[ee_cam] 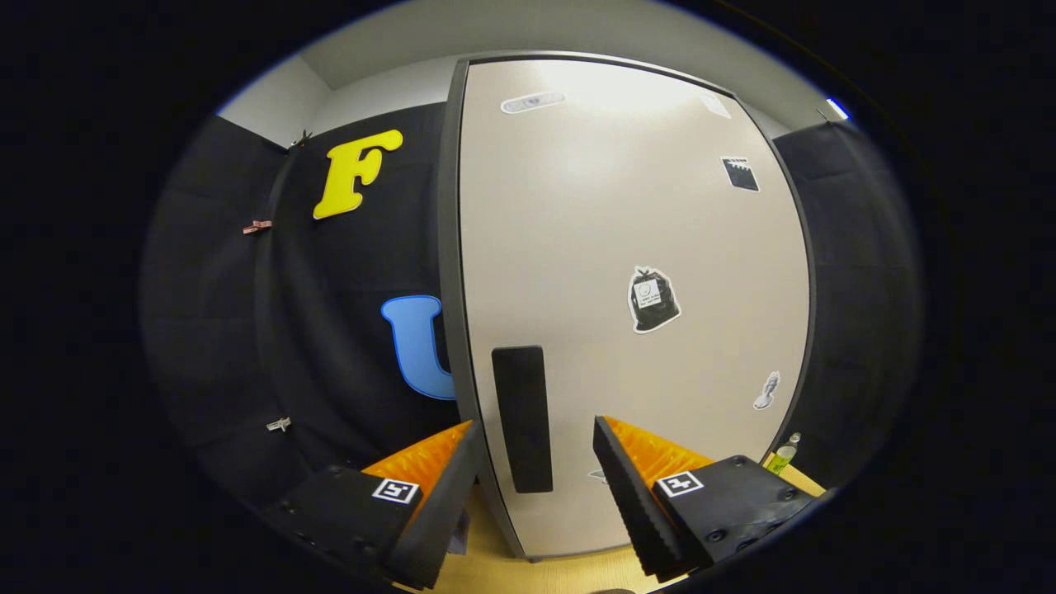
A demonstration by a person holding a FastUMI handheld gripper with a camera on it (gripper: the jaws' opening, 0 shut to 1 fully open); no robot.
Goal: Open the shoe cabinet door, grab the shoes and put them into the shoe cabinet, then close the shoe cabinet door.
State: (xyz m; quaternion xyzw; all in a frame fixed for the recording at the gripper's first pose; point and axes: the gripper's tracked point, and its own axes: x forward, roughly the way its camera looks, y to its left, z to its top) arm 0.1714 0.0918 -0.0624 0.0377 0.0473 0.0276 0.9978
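The shoe cabinet's pale beige door (pixel 627 247) stands shut in its dark frame straight ahead of me. A black upright handle (pixel 522 418) sits near the door's left edge. My gripper (pixel 536 437) is open, and the handle stands between and just beyond the two fingertips, not touched by either. One finger (pixel 450 487) lies left of the door's edge, the other finger (pixel 627 487) is in front of the door panel. Several stickers dot the door, among them a black bag-shaped sticker (pixel 653 299).
A wooden floor (pixel 561 573) shows beneath the cabinet. A small yellow-green bottle (pixel 784 455) stands at the cabinet's lower right corner. Black cloth walls flank the cabinet on both sides.
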